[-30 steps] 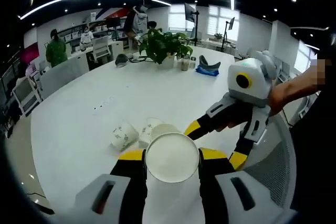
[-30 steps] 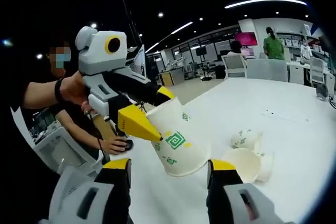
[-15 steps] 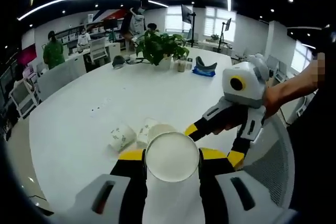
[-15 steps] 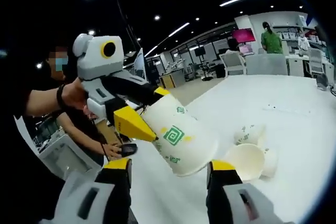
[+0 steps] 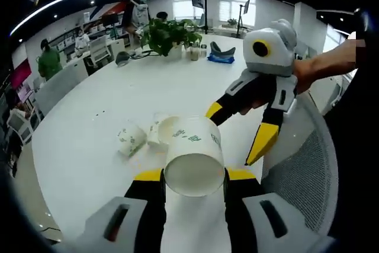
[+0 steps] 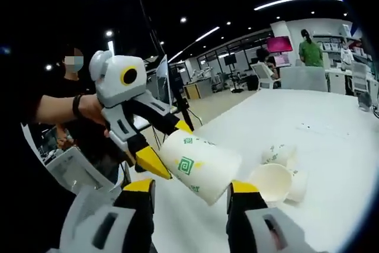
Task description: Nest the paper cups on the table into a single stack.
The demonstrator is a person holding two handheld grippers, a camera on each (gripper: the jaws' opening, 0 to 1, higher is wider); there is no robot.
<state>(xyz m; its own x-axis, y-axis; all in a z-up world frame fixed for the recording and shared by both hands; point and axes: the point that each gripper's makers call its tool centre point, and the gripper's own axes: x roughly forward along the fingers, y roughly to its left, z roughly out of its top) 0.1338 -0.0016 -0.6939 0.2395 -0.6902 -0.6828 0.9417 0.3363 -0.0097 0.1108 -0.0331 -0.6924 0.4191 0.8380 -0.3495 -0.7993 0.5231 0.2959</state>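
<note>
Left gripper (image 5: 194, 176): jaws closed on a paper cup (image 5: 194, 157), pinched across its body near the closed base. In the left gripper view the base disc faces the camera and the open mouth points forward, away from me. In the right gripper view the same cup (image 6: 200, 166) hangs just ahead of the right gripper's own jaws, tilted, green logo on its side, with the left gripper (image 6: 163, 146) clamped on its upper end.

Right gripper (image 6: 189, 189): jaws apart, nothing between the tips; the held cup sits just beyond them, and I cannot tell if it touches them. In the left gripper view the right gripper (image 5: 240, 137) stands to the right of the cup, jaws spread, one yellow tip near the cup's far side.

Remaining cups: ahead of the left jaws, on the white table (image 5: 89, 128), one cup lying on its side (image 5: 131, 139) and a small cluster beside it (image 5: 161, 131); its count is unclear.

Progress, my judgement: early. One cup lifted, loose cups not yet nested, no finished stack on the table. Left to do: seat the held cup with another, then collect the rest into one stack.
</note>
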